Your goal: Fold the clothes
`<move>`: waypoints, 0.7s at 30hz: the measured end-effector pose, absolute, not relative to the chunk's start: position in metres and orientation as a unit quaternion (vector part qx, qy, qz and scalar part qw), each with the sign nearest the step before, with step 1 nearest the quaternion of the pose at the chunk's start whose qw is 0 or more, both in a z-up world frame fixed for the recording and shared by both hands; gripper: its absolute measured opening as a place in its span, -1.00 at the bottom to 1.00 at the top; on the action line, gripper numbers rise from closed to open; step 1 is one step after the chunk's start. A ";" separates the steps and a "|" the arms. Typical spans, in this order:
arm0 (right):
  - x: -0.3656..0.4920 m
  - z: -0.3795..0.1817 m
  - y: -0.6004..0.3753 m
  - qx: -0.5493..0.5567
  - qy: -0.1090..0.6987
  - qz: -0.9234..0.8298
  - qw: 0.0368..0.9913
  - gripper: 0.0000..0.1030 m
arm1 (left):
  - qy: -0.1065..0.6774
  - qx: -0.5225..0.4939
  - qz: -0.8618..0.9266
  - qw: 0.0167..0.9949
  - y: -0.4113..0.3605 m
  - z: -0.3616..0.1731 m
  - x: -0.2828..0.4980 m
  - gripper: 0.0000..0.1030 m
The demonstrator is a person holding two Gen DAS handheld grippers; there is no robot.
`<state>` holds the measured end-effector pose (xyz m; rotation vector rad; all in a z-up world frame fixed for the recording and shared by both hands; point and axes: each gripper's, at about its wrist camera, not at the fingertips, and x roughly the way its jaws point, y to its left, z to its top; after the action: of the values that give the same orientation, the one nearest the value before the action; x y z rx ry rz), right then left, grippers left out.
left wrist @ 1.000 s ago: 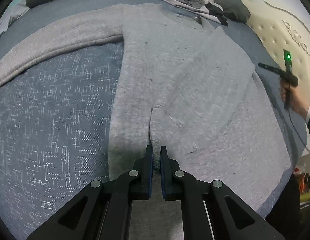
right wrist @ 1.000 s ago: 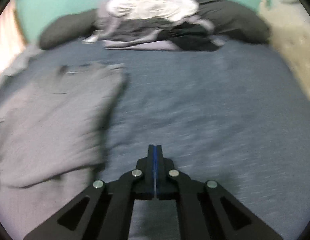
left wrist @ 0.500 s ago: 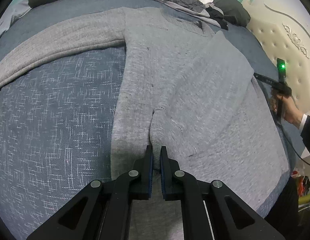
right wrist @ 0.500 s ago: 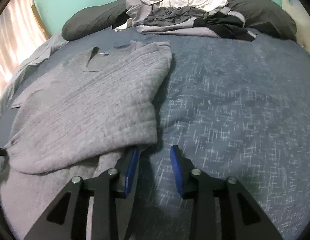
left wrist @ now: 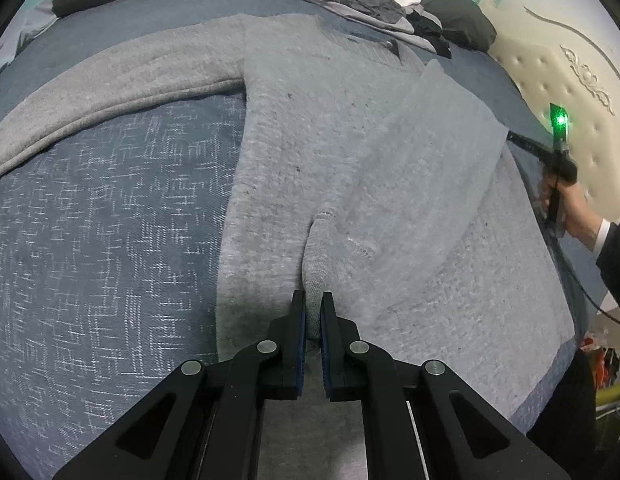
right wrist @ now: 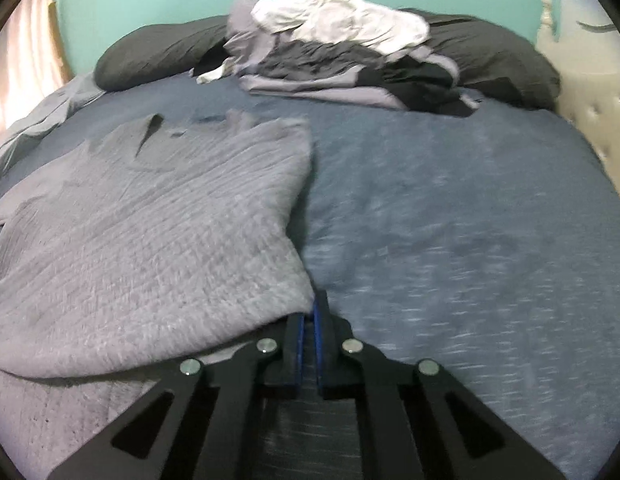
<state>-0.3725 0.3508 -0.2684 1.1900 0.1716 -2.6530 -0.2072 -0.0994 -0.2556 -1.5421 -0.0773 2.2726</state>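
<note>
Sweater (left wrist: 310, 152): a grey knit top is laid flat on the bed, filling the middle of the left view; one sleeve is stretched to the upper left, the other sleeve (left wrist: 410, 184) is folded across the body.
Left tool (left wrist: 313, 312): the cuff of the folded sleeve is pinched between its nearly closed jaws, at the lower middle.
Right tool (right wrist: 311, 312): its jaws have just been closing and are pressed together at the sweater's folded edge; whether cloth is caught cannot be told.
Bed (right wrist: 450, 220): covered in blue.
Clothes pile (right wrist: 342, 40): heaped at the top, on dark pillows (right wrist: 158, 52).
</note>
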 end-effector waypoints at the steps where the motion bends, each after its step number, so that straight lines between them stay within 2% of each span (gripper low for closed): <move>1: -0.373 -0.266 0.353 0.407 0.072 -0.904 0.106 -0.94 | -0.027 -0.552 0.810 0.197 -0.097 -0.257 -0.207 -0.88; 4: -0.377 -0.271 0.353 0.418 0.091 -0.899 0.098 -0.95 | -0.021 -0.555 0.809 0.195 -0.093 -0.262 -0.208 -0.88; 10: -0.384 -0.292 0.352 0.443 0.077 -0.889 0.092 -0.95 | -0.013 -0.565 0.804 0.184 -0.100 -0.270 -0.209 -0.88; 21: -0.383 -0.292 0.359 0.473 0.075 -0.867 0.140 -0.91 | -0.001 -0.574 0.800 0.175 -0.091 -0.281 -0.215 -0.87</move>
<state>-0.3832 0.3586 -0.2915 1.3677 0.2166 -2.5040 -0.2154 -0.0905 -0.2806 -1.6268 -0.0033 2.2667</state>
